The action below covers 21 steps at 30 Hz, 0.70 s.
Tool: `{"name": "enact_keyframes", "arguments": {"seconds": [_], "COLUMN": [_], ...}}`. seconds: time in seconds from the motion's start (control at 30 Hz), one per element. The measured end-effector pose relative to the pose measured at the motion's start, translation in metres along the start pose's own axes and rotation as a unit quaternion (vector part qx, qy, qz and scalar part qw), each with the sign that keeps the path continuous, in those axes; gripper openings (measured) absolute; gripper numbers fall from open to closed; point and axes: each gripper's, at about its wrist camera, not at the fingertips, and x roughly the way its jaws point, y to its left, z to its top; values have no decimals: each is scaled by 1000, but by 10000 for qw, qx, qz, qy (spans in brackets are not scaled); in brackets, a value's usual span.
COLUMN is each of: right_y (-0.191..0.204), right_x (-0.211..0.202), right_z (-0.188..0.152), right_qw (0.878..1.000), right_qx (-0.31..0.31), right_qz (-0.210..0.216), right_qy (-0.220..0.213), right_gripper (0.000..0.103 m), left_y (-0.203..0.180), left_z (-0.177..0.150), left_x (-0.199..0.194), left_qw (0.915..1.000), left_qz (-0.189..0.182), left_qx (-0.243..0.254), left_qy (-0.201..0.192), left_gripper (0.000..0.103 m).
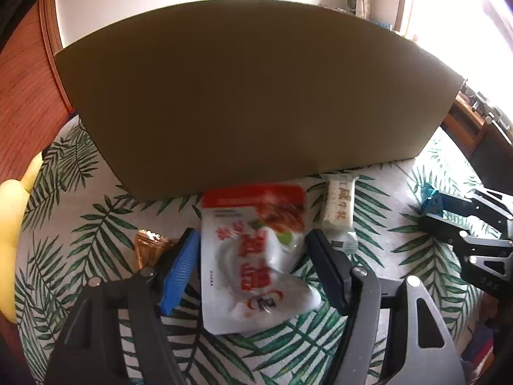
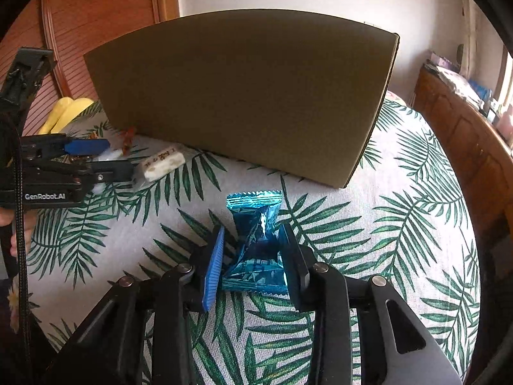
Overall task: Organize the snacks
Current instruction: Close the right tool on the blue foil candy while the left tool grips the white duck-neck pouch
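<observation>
In the left wrist view my left gripper is open, its fingers either side of a white and red snack pouch lying on the leaf-print cloth; neither finger presses it. A white nougat bar lies to its right and a gold wrapper to its left. In the right wrist view my right gripper is shut on a blue foil snack packet, pinched at its middle. A big brown cardboard box stands behind everything. The left gripper also shows at the left of the right wrist view.
The table has a leaf-print cloth. Yellow objects lie at the table's left edge. A wooden cabinet stands to the right, wooden louvred doors behind left.
</observation>
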Motion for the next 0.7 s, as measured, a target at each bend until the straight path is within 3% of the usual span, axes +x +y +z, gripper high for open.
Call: {"name": "enact_keyframes", "arguments": {"seconds": [0.4,0.47,0.53,0.7], "right_y": [1,1,0,1], "right_x": [0,0,1,0], "right_z": [-1,-1,-1,-1], "right_qw": [10000,10000,10000,10000], "right_qx": [8,7,12,10], "right_qz": [7,6,9,9], "right_qy": [-3,-3,-3,-3], "right_gripper": [34,34,34,34], "left_y": [-1,-2,-1,3], "left_z": [-8,-14,-18,-25], "left_x": [-2,-7,-12,-19], "left_qw": [10000,10000,9999,9998], "left_qz": [47,-30,24,-98], "left_qx": [39,62,110,48], "left_qy": [54,33,-31,-155], "left_gripper": [76,74,60,58]}}
